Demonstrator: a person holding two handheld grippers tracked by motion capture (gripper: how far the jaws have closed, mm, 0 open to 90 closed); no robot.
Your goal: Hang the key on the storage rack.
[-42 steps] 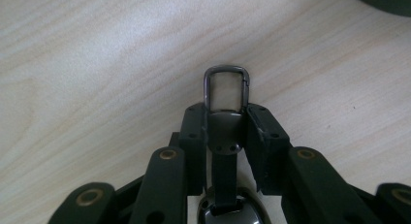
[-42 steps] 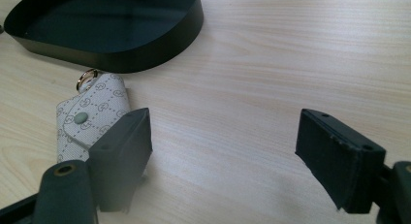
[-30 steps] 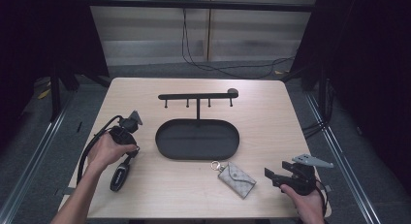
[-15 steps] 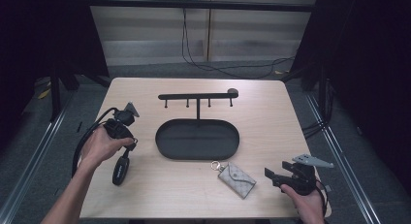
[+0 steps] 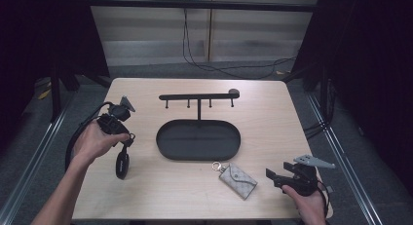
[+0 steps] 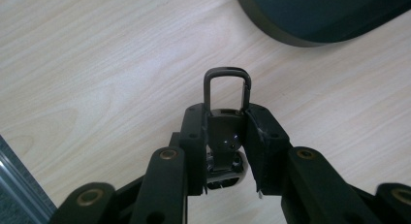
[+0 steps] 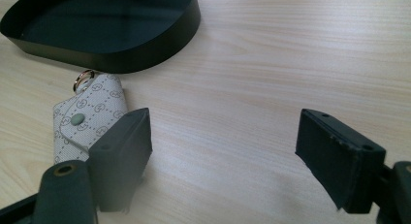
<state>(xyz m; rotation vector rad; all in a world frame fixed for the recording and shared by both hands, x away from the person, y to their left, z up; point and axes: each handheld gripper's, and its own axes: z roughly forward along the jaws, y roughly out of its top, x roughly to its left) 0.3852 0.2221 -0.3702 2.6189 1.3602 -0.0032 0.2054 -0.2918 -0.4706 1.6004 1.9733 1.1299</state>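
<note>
My left gripper (image 5: 125, 141) (image 6: 226, 132) is shut on a black key holder (image 5: 122, 164) whose metal clip loop (image 6: 227, 70) sticks out past the jaws. It hangs just above the table at the left, a short way left of the black oval tray (image 5: 165, 149) (image 7: 121, 59). A beige patterned key pouch (image 5: 237, 178) (image 7: 89, 117) with a gold ring lies in front of the tray. Just right of the pouch, my right gripper (image 5: 269, 174) (image 7: 223, 151) rests open near the front right corner, with only bare table between its jaws.
A black hook rack (image 5: 198, 96) stands on a post at the tray's far rim. The wooden table (image 5: 272, 127) has bare surface to the right of the tray. Beyond the table's left edge (image 6: 19, 185) the floor drops away.
My left hand has risen and drifted toward the table's far side, carrying the black key holder with it. The right gripper and the pouch have stayed where they were.
</note>
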